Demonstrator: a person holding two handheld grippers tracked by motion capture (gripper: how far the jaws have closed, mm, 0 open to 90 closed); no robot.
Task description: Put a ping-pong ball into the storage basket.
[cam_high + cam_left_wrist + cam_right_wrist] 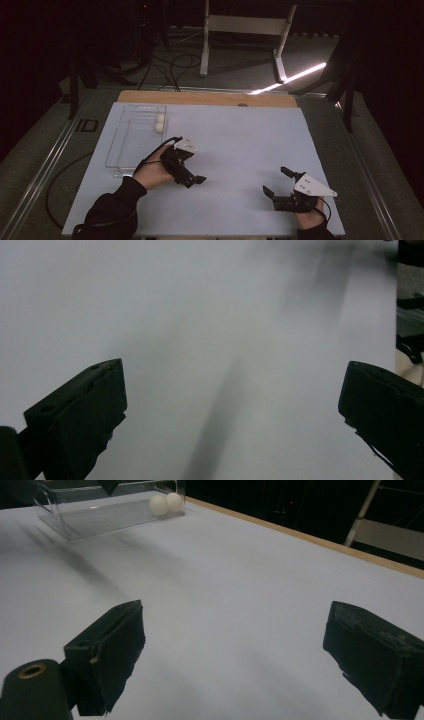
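Both tools are wide open and hold nothing: the left tool (192, 176) just beside the clear tray (125, 150), the right tool (279, 182) well apart. Two white balls (160, 123), perhaps eggs, lie together at the tray's far end on the tabletop (240, 135).

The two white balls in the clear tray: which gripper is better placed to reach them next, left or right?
Probably the left. The left gripper is beside the clear tray holding the two white balls; the right gripper is farther off, near the table's front right. Both are open and hold nothing.
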